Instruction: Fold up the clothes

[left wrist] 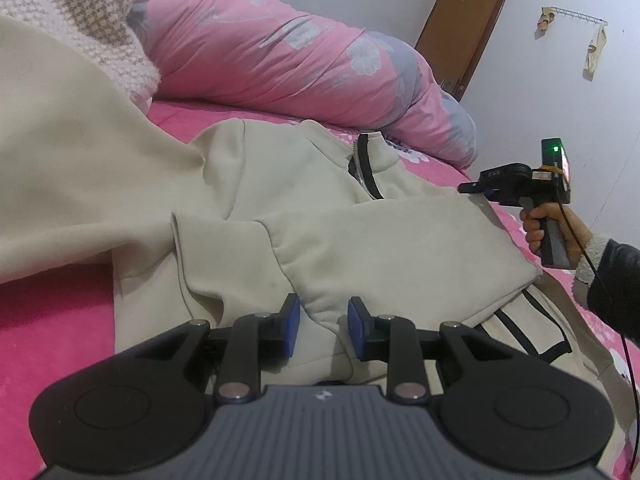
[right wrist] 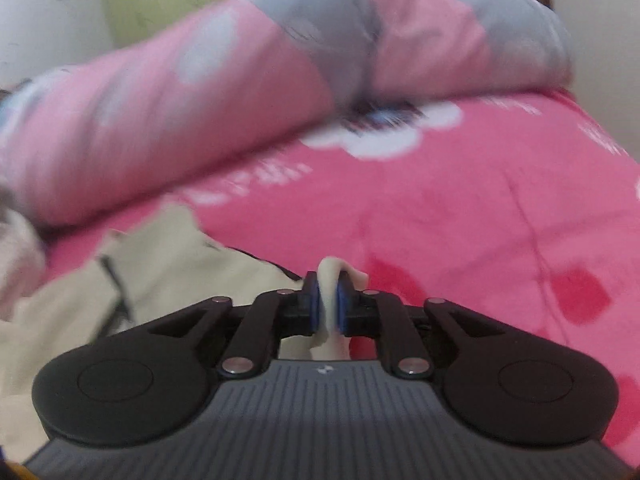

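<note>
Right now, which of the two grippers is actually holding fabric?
The right gripper: its pads pinch cream jacket fabric. The left gripper is open over the sleeve cuff.

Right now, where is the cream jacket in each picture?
Left wrist view: the jacket fills the middle, lying on the pink sheet.
Right wrist view: the jacket is at lower left, a bit pinched in the right gripper.
Shared landmark: the rolled quilt behind it.

The left gripper (left wrist: 323,325) hovers with jaws apart over a folded sleeve of the cream sweatshirt (left wrist: 304,216) on the pink bedsheet (left wrist: 52,320); the right gripper (left wrist: 476,188) seemingly grips its edge.
</note>
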The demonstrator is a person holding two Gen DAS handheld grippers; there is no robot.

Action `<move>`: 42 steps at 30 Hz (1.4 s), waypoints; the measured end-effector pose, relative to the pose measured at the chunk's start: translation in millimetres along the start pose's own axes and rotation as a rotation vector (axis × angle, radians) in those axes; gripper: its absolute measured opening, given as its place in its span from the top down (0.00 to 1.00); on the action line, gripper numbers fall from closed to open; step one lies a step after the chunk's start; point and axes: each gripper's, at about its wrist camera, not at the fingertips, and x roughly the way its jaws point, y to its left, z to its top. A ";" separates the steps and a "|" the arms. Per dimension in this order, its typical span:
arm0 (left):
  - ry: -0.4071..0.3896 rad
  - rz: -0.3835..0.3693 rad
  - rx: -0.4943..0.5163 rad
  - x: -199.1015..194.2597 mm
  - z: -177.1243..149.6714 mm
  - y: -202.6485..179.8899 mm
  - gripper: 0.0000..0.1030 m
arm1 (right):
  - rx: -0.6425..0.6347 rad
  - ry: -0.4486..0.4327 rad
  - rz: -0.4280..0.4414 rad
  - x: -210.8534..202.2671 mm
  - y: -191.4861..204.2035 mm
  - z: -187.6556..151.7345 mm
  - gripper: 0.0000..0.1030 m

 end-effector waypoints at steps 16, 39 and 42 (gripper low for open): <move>-0.008 0.039 -0.003 -7.9 7.0 -2.8 0.72 | -0.170 -0.030 -0.036 -181.8 -22.8 -74.9 0.70; 0.074 0.121 -0.026 -21.7 13.4 6.6 0.68 | -0.331 0.098 -0.163 -163.8 11.0 -145.5 0.57; 0.068 0.129 -0.006 -23.2 8.0 9.7 0.85 | -0.320 0.088 -0.170 -171.0 10.9 -134.2 0.57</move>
